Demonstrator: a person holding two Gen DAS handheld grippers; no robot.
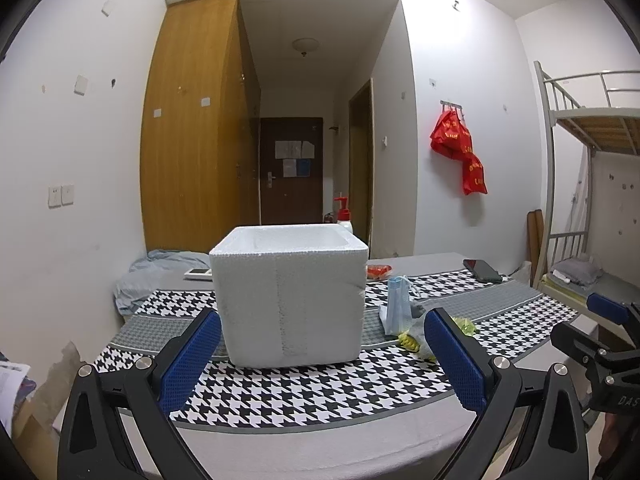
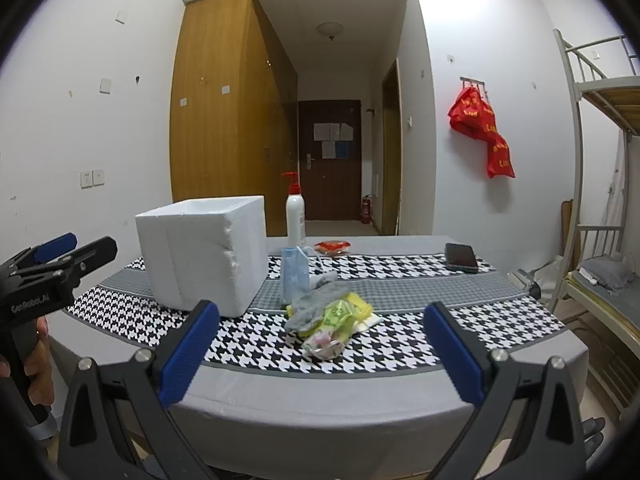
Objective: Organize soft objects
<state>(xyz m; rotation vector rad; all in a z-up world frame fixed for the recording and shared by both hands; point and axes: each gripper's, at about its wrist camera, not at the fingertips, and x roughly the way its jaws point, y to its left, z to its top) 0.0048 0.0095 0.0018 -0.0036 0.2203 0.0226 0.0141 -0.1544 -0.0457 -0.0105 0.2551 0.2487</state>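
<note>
The left gripper (image 1: 322,354) hangs with its blue ribbed pads spread wide and empty, framing a blocky white foam box (image 1: 289,294) with a grainy surface that stands on the houndstooth cloth (image 1: 320,392). The right gripper (image 2: 320,354) is likewise spread apart, holding nothing. Beyond it, just right of the box, lies the soft pile: a fuzzy grey glove (image 2: 316,306), crinkly yellow-green wrappers (image 2: 344,312) and an upright pale-blue mask pack (image 2: 295,276). A glossy dark phone (image 2: 461,257) lies well apart.

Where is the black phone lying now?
In the right wrist view, the black phone lies flat at the table's far right, on the houndstooth cloth, right of the red packet.
</note>
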